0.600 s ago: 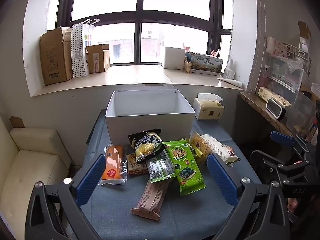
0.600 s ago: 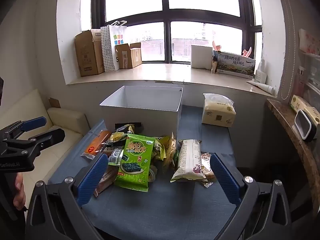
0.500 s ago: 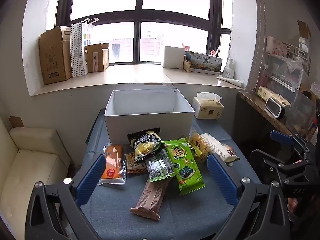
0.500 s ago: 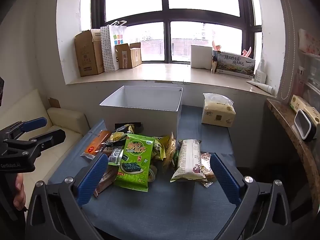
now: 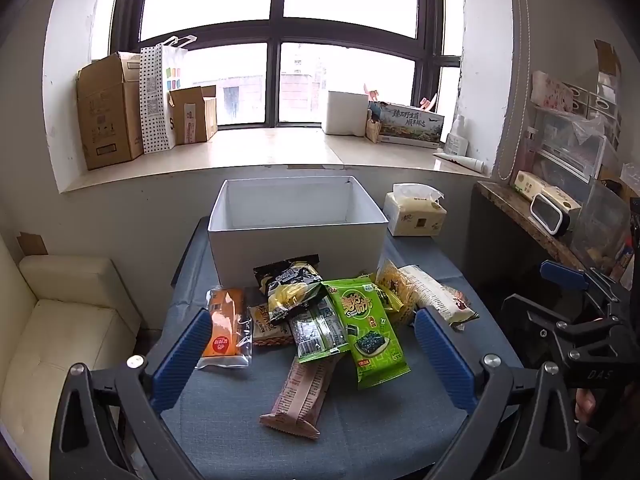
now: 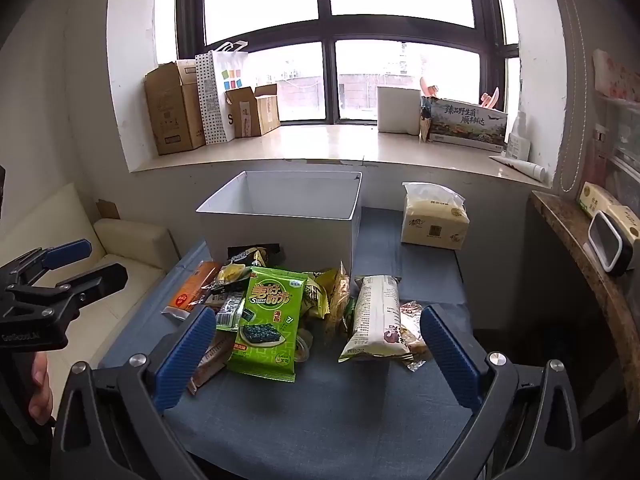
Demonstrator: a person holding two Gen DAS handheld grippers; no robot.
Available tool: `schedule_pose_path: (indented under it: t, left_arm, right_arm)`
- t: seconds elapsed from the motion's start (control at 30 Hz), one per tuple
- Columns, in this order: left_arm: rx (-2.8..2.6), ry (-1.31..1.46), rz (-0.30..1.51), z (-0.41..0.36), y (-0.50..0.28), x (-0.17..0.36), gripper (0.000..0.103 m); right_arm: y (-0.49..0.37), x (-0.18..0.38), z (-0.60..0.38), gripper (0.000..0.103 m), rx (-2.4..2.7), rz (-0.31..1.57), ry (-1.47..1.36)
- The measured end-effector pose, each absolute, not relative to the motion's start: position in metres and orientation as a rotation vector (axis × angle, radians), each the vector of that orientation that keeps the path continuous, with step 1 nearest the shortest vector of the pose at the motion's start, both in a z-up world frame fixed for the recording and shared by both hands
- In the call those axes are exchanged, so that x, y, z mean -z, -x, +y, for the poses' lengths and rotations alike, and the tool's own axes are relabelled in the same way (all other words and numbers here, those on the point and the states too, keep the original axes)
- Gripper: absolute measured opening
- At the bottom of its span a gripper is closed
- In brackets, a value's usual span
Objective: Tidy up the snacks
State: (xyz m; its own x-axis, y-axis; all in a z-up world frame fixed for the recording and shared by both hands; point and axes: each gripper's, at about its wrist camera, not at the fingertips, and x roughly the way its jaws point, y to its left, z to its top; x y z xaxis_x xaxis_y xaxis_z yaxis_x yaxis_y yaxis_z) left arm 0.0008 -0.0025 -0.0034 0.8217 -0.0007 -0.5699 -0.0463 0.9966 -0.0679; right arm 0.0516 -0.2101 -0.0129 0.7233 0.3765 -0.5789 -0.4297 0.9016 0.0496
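Note:
A pile of snack packets lies on a blue-grey cloth table [image 5: 240,432] in front of an open white box [image 5: 298,246], which looks empty. The pile holds a green seaweed packet [image 5: 370,336], an orange packet [image 5: 224,328], a brown wafer bar [image 5: 302,396], a black-and-yellow bag [image 5: 290,286] and a white rice-cracker bag [image 6: 378,316]. The box also shows in the right wrist view [image 6: 288,222]. My left gripper [image 5: 312,364] is open and empty, above the table's near edge. My right gripper [image 6: 314,354] is open and empty, likewise held back from the pile.
A tissue pack [image 5: 416,216] stands right of the box. A cream sofa [image 5: 52,320] is left of the table. A wooden shelf [image 6: 592,272] with a small device runs along the right. Cardboard boxes [image 5: 110,112] and a paper bag stand on the windowsill.
The left wrist view has shifted slightly, with the scene sitting a touch lower and nearer. Both grippers stay open and nothing on the table has moved.

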Motion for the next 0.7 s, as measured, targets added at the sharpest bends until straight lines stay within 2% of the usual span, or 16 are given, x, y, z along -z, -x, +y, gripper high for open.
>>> schedule_pose_path:
  t: [0.7]
  left_arm:
    - [-0.033,0.082,0.614,0.0001,-0.0008,0.0023,0.103]
  right_arm:
    - [-0.054,0.016,-0.2103,0.103,-0.436,0.637,0.08]
